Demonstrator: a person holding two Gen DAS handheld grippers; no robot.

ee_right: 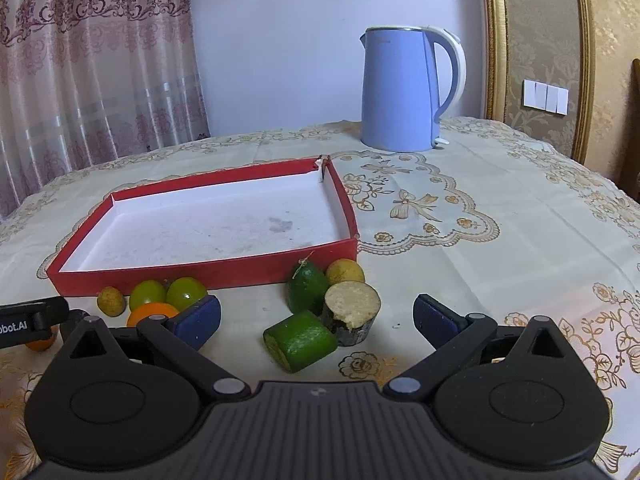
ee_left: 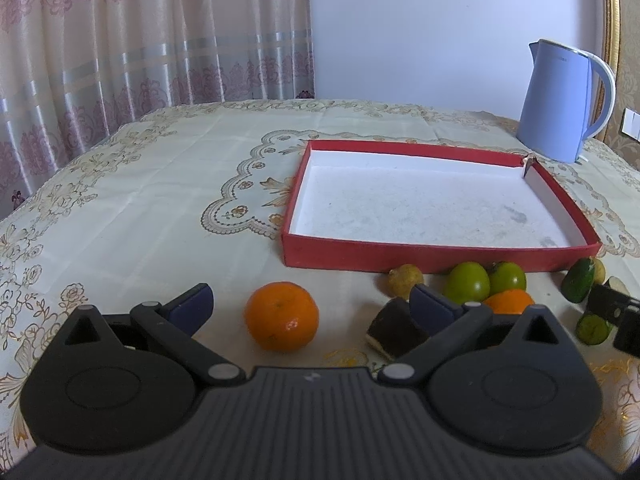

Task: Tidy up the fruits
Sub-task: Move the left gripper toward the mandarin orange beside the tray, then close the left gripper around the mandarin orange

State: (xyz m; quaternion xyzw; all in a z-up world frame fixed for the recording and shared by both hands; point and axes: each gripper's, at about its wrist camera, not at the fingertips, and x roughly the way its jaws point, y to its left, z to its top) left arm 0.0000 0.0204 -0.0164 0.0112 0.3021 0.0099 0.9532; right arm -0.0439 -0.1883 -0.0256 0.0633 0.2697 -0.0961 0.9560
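Note:
A shallow red box (ee_left: 420, 257) with a white floor stands empty on the table; it also shows in the right wrist view (ee_right: 208, 272). Fruits lie along its near side. In the left wrist view an orange (ee_left: 282, 316) sits between the fingers of my open left gripper (ee_left: 310, 306), with a dark cut chunk (ee_left: 394, 330), a small yellow fruit (ee_left: 405, 280) and two green fruits (ee_left: 468, 285) to the right. My open right gripper (ee_right: 316, 316) faces a green cut piece (ee_right: 301, 340), a brown-skinned cut chunk (ee_right: 351, 312) and a dark green fruit (ee_right: 308, 288).
A blue electric kettle (ee_right: 404, 88) stands behind the box at the back right, also in the left wrist view (ee_left: 560, 100). A patterned cream tablecloth (ee_left: 140, 208) covers the table. Curtains hang at the left, a wall with a gold frame at the right.

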